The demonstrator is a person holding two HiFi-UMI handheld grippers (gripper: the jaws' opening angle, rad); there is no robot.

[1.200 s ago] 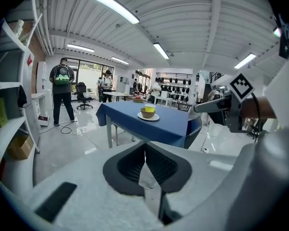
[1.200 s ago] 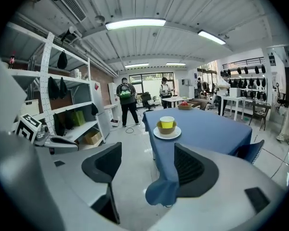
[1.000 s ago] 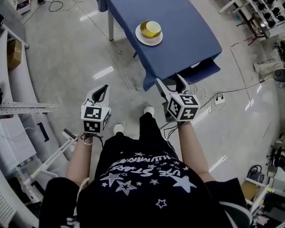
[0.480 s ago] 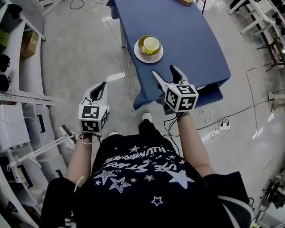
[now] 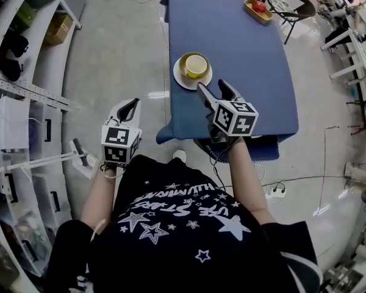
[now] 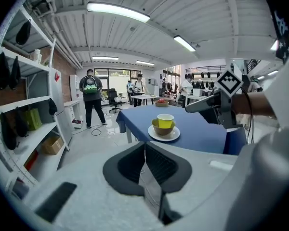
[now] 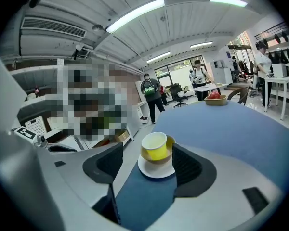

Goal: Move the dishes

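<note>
A white plate (image 5: 182, 81) sits near the front left corner of the blue table (image 5: 250, 72). On it stands an olive bowl (image 5: 184, 61) with a yellow cup (image 5: 195, 66) inside. My right gripper (image 5: 212, 89) hovers over the table just short of the plate. It is open, its jaws have just been closing a little, and nothing is between its pads. In the right gripper view the cup (image 7: 154, 146) and plate (image 7: 156, 170) lie just ahead of the right gripper (image 7: 147, 165). My left gripper (image 5: 129, 107) is over the floor left of the table, shut and empty (image 6: 144, 148).
A wooden tray with red fruit (image 5: 258, 8) lies at the table's far end, with a chair (image 5: 293, 5) behind it. Metal shelving (image 5: 24, 84) runs along the left. A power strip and cables (image 5: 274, 193) lie on the floor. People (image 6: 90, 100) stand far off.
Both grippers have moved forward to the table. The right one went from past the table's near edge to over its top, close to the plate. The left stays over the floor.
</note>
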